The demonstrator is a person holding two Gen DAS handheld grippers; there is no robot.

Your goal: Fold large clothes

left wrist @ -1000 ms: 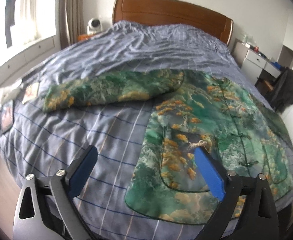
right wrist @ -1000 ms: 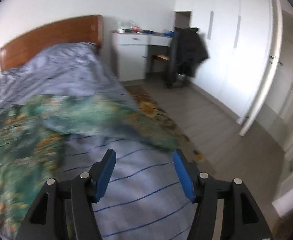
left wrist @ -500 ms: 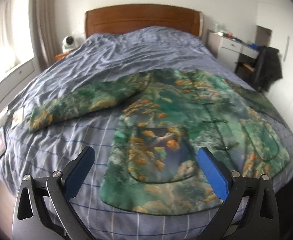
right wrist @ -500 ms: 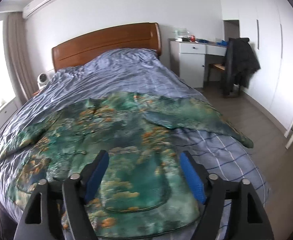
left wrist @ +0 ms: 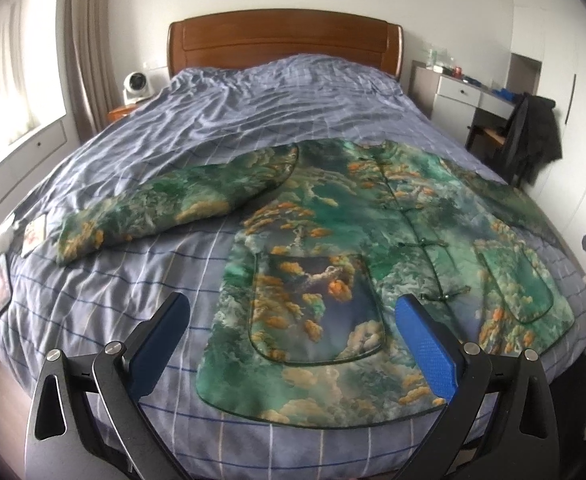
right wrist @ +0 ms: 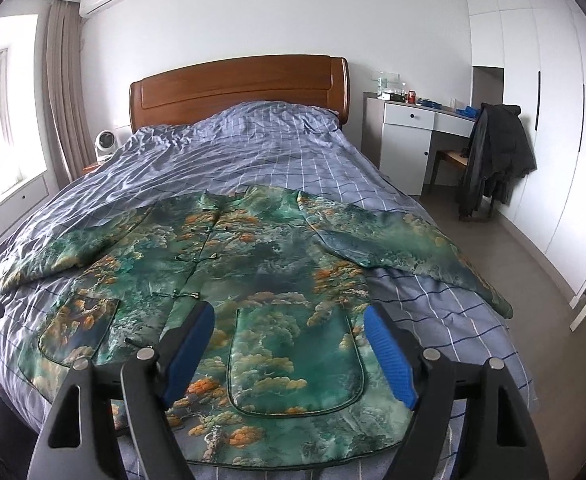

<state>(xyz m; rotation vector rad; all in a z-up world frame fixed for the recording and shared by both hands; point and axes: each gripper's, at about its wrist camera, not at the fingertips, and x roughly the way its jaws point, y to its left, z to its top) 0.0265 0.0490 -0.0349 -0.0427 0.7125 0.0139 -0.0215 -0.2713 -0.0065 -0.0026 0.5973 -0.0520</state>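
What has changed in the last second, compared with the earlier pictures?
Both cameras swung to face the headboard: the left gripper turned rightward, the right gripper leftward from the floor side. Nothing was grasped or released. The jacket stays spread flat, both grippers open.

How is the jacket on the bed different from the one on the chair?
The green printed jacket lies spread flat on the bed, sleeves out to both sides; the black jacket hangs draped over a chair. The green one is patterned with orange and teal; the black one is plain. Neither is folded yet.
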